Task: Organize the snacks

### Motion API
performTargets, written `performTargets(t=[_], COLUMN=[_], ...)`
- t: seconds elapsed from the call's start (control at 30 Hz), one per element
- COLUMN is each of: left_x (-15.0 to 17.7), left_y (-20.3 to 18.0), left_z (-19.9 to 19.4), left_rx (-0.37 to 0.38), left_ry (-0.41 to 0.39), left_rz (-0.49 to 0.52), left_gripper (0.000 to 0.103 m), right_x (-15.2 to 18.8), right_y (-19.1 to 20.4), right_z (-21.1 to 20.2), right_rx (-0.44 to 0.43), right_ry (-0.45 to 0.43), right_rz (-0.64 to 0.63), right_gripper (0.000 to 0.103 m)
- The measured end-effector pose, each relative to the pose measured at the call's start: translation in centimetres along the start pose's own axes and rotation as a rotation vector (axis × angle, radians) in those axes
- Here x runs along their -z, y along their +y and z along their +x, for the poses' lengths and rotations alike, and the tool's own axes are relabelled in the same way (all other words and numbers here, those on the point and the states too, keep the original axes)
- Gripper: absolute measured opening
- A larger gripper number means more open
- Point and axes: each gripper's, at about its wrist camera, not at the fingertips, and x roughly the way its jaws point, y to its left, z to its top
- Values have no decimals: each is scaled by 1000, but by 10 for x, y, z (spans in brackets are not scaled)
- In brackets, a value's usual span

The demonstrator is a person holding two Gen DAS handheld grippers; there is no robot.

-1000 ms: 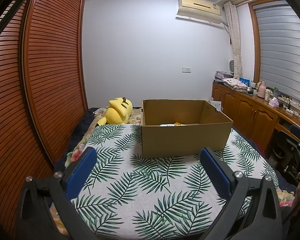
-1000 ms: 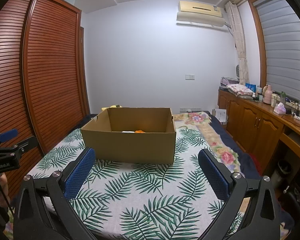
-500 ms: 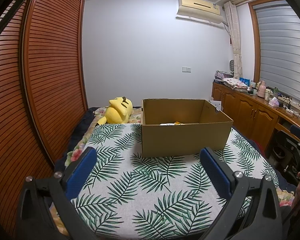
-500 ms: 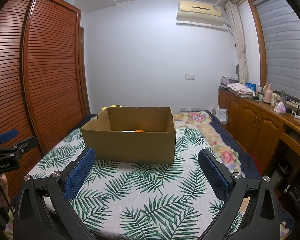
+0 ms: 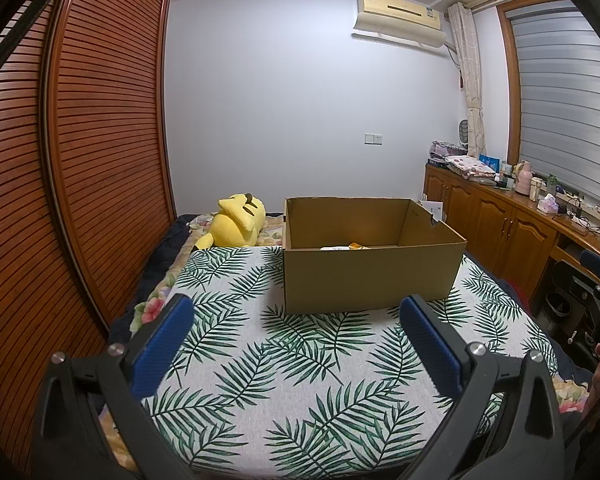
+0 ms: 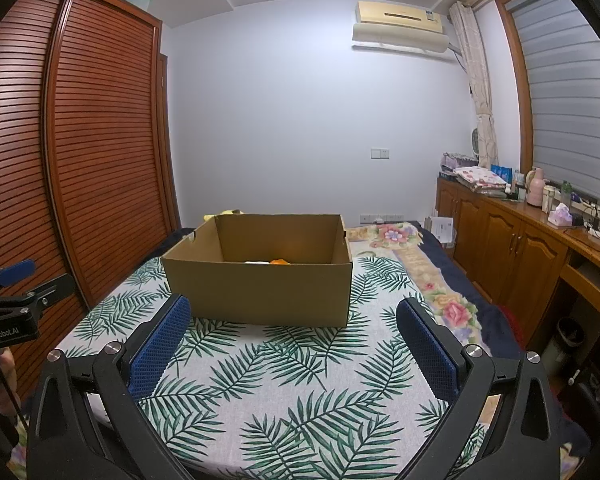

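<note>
The cardboard box (image 5: 370, 276) stood open on the leaf-print cloth (image 5: 300, 380), toward its far end. Only a sliver of the contents showed over the near wall: an orange snack packet (image 6: 279, 262) and something white (image 6: 256, 263) beside it, lying on the box floor near the middle. What else lay inside could not be seen.

The left tongs (image 5: 296, 344) were spread wide, with nothing between the blue pads (image 5: 162, 344), and hung above the near part of the cloth, well short of the box. The right tongs (image 6: 296, 344) were likewise spread wide and held nothing, also apart from the box, which sat between and beyond their pads (image 6: 160, 346).

A yellow plush toy (image 5: 236, 226) lay behind the box to its left, on the flowered bedding (image 6: 404, 240). A slatted wooden wardrobe (image 5: 100, 152) ran along the left wall. A wooden cabinet (image 6: 512, 240) with bottles and folded cloth on top ran along the right, under a shuttered window (image 6: 572, 92). An air conditioner (image 5: 400, 16) was mounted high on the far wall.
</note>
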Motion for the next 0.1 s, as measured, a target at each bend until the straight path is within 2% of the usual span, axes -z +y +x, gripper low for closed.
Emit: performTargets(t=[0.1], left_x=[0], left_y=[0], left_z=[0], left_rx=[1], left_ry=[0], left_rz=[1], left_gripper=[103], right_x=[0], right_y=[0], right_z=[0], right_rx=[1], right_ry=[-2], right_rz=[-3], right_gripper=[103])
